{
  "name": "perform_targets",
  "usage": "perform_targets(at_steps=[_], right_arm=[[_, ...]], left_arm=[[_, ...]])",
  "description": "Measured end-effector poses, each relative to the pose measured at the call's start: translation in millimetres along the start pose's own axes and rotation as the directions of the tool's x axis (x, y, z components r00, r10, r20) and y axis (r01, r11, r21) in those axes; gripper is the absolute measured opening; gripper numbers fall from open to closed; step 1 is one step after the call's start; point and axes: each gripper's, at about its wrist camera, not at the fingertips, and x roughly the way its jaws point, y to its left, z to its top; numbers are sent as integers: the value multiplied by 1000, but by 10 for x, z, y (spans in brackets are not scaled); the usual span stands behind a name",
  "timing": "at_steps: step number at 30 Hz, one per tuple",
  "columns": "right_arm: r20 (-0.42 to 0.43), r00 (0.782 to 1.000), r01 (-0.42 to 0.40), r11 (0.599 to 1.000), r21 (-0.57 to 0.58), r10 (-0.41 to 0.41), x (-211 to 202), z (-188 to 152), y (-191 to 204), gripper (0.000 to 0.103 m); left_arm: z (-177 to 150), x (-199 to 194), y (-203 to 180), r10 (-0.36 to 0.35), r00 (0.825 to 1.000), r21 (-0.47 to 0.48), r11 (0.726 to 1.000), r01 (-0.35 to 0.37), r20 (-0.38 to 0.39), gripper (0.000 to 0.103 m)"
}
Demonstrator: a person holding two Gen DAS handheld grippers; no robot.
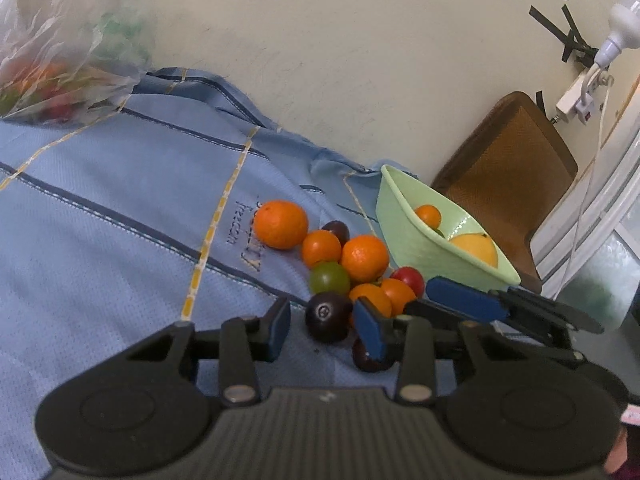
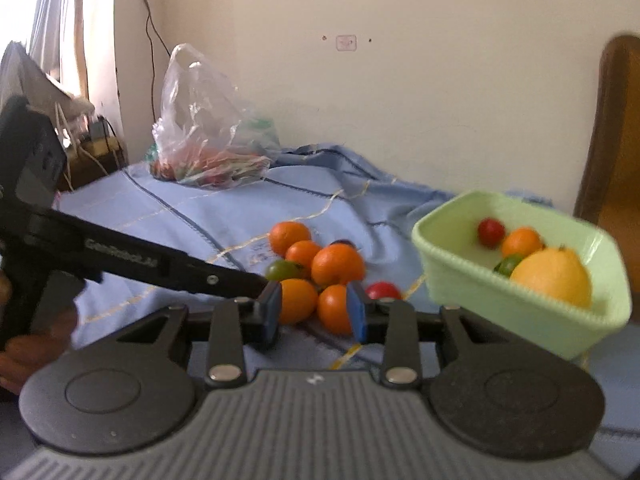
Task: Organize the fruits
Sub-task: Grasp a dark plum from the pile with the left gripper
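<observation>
Orange fruit makes up most of the pile (image 2: 316, 276) on the blue cloth (image 1: 120, 208); it lies just in front of both sets of jaws, and that pile is what is left to do.

Some of the job looks done; the green basket (image 2: 472, 280) off to the right of the right gripper's jaws already holds a big yellow fruit (image 2: 554, 276), a small orange (image 2: 522, 242), a red one (image 2: 491, 232) and a bit of green; I count about ten pieces not yet in it, so I think the job is less than half done.

The left gripper (image 1: 326, 326) has its jaws apart and holds nothing; a dark plum (image 1: 328, 316) sits right between them, not squeezed yet; a second dark fruit (image 1: 366, 356) peeks out behind the right-hand pad.

The right gripper (image 2: 314, 312) has its jaws apart too, and nothing is in them; two oranges (image 2: 296, 300) sit just past the tips, in the gap; a red fruit (image 2: 382, 291) lies just beyond the right-hand pad, close to the basket.

Far beyond the jaws, by the wall, a clear plastic bag (image 2: 208, 136) holds more coloured things; I cannot tell what they are.
</observation>
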Motion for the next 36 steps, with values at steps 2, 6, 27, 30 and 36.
perform_targets(at_steps=[2,6,27,30,36], right_arm=[[-12,1000,6,1000,2,-6,30,-6,-53,38],[-37,999,10,1000,-19,-11,49,-49,-109,38],[-43,998,-45,999,20,46,-55,41,-77,17],[-52,996,-75,996,55,78,66,90,-14,25],[-104,993,-47,993,108,58,309,76,18,30]], left_arm=[[-8,11,-18,3,1000,10,1000,-3,5,36],[-19,46,-95,-2,1000,38,999,2,1,36],[-358,-413,-183,-1,1000,83,997,0,17,28],[-424,-431,-152,-4,1000,77,997,3,12,28],[-446,-482,-168,-2,1000,74,997,1,14,28]])
